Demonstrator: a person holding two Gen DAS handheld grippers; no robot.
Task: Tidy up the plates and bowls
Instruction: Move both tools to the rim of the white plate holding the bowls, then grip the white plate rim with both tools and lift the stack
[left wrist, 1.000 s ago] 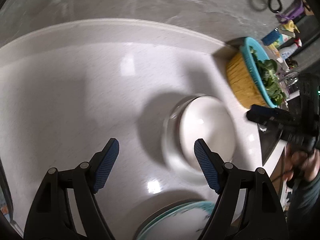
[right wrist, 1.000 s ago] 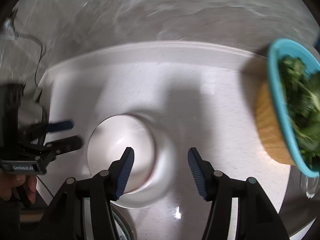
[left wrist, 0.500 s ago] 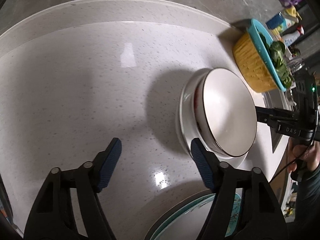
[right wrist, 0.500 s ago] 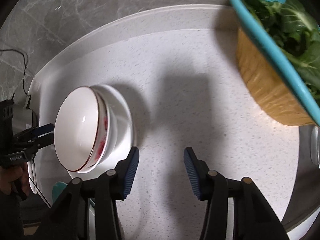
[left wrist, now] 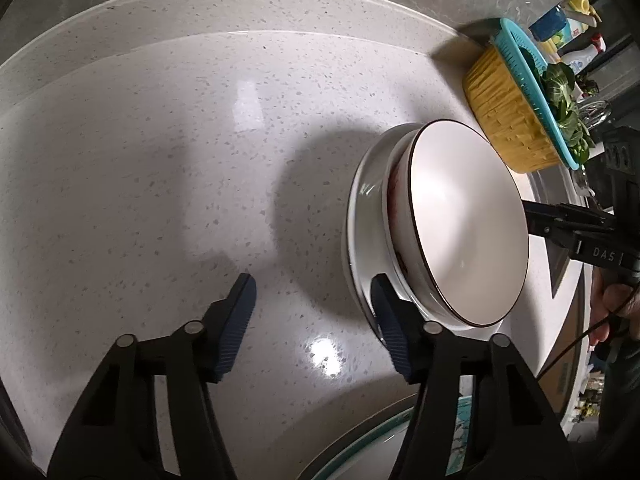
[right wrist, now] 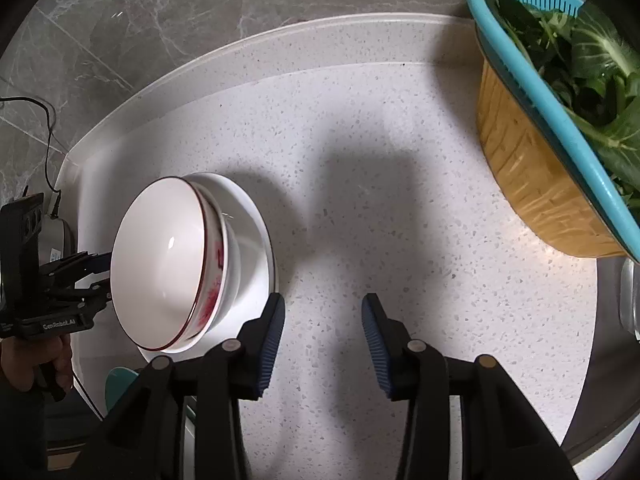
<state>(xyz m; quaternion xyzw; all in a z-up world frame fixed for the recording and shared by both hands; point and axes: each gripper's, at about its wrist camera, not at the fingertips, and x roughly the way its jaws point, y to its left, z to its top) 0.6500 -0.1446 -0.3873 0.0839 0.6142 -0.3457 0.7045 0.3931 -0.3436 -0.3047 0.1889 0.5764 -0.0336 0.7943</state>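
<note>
On the counter (right wrist: pixel 400 208) at nine o'clock, bowl (right wrist: pixel 160 264) nested in bowl for stacking; both claws (left wrist: pixel 312 328) (right wrist: pixel 323 340) half-open, just narrowed, gripping nothing.

Speckled white countertop (left wrist: pixel 168 152), grey marble wall (right wrist: pixel 168 8)

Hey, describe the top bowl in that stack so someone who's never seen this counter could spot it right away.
On the white speckled counter, left of the teal colander of greens, bowls are stacked. The top bowl alone has a thin dark rim and red pattern outside.
</note>
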